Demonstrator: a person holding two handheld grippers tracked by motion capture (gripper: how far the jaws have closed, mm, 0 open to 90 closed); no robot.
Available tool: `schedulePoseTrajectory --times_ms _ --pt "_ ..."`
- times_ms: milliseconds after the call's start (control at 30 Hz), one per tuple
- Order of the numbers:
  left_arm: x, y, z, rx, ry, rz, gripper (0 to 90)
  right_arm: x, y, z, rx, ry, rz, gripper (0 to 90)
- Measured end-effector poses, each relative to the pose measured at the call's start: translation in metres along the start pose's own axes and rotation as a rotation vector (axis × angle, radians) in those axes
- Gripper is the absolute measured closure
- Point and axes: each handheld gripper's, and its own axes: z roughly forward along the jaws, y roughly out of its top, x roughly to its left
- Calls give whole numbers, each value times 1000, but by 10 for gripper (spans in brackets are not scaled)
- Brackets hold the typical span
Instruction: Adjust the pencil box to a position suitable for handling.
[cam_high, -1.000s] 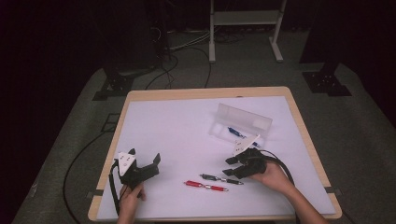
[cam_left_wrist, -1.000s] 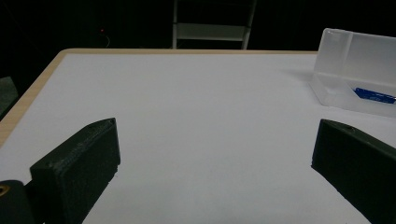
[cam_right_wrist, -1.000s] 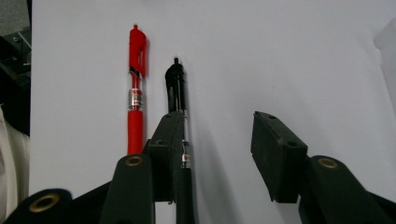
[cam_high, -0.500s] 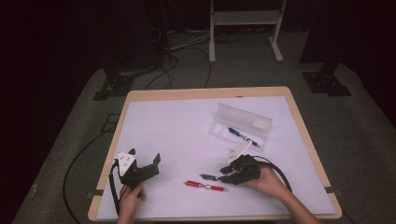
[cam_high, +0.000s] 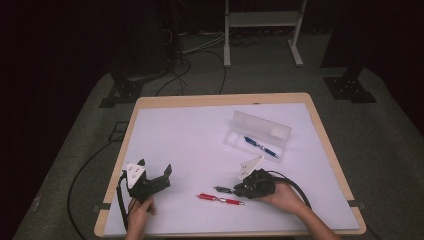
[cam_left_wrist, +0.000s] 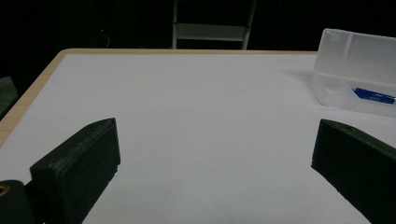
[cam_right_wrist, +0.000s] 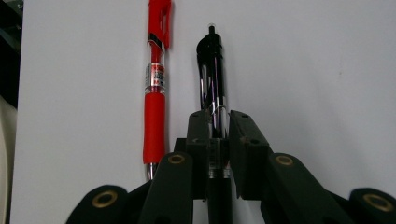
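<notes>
A black pen (cam_right_wrist: 212, 60) lies on the white mat beside a red pen (cam_right_wrist: 155, 93). My right gripper (cam_right_wrist: 219, 121) is shut on the black pen's barrel; its jaws have just been closing with the pen between them. In the high view the right gripper (cam_high: 239, 190) sits low at the front right, pointing left, with the black pen (cam_high: 223, 189) sticking out of it and the red pen (cam_high: 220, 199) just in front. My left gripper (cam_high: 155, 167) rests at the front left, open and holding nothing; its jaws (cam_left_wrist: 217, 135) stand wide over bare mat.
A clear plastic case (cam_high: 260, 131) lies open at the back right with a blue pen (cam_high: 261, 147) inside; it also shows at the right of the left gripper view as the case (cam_left_wrist: 359, 56). The wooden table edge (cam_high: 200, 100) frames the mat. A cable trails from each gripper.
My right gripper has come down and a little left onto the black pen and shut on it. The left gripper has stayed where it was.
</notes>
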Motion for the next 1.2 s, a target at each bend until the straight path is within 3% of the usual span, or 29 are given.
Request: schedulePoseTrajectory --times_ms 267,533,767,1200 --pt "0 0 0 0 0 0 4 -1 0 -4 -14 4 8 788" --pt "0 0 0 0 0 3 4 -11 3 -26 -63 -34 17 788" --pt "0 0 0 -1 1 3 4 -32 5 -48 -105 -82 69 788" --pt "0 0 0 -1 0 2 4 -68 12 -66 -95 -158 125 788"
